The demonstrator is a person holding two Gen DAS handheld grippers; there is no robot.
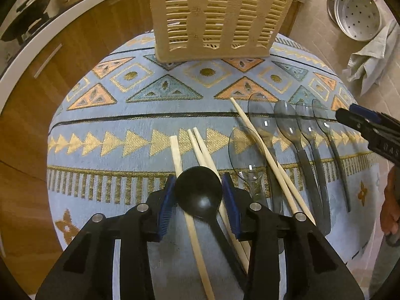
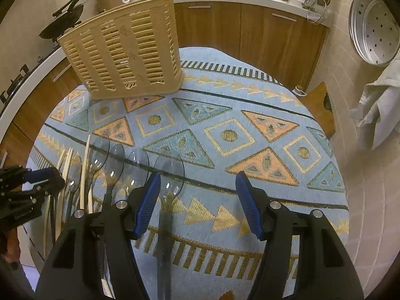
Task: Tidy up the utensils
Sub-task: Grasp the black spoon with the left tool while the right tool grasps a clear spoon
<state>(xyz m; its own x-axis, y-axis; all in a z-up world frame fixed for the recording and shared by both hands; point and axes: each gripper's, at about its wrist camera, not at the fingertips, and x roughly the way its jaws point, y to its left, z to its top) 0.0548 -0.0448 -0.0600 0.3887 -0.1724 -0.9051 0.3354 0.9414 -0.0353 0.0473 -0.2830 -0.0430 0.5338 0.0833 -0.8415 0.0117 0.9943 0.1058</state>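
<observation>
Spoons (image 1: 287,125) lie on the tabletop (image 1: 150,115). Left tongs (image 1: 197,200), apart around the black spoon (image 1: 197,192), should squeeze gently; right tongs (image 2: 197,200) are apart too.

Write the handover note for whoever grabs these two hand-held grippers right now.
Left hand-held gripper: open, jaws either side of the black plastic spoon, which lies on the table across the wooden chopsticks.
Right hand-held gripper: open, empty, above the rightmost of the clear smoky plastic spoons.
Beige slotted plastic utensil basket stands at the far edge of the patterned blue tablecloth; no utensils visible through its slots.
Done: apparently nothing sorted.
Left: everything, probably beginning with the black spoon.
</observation>
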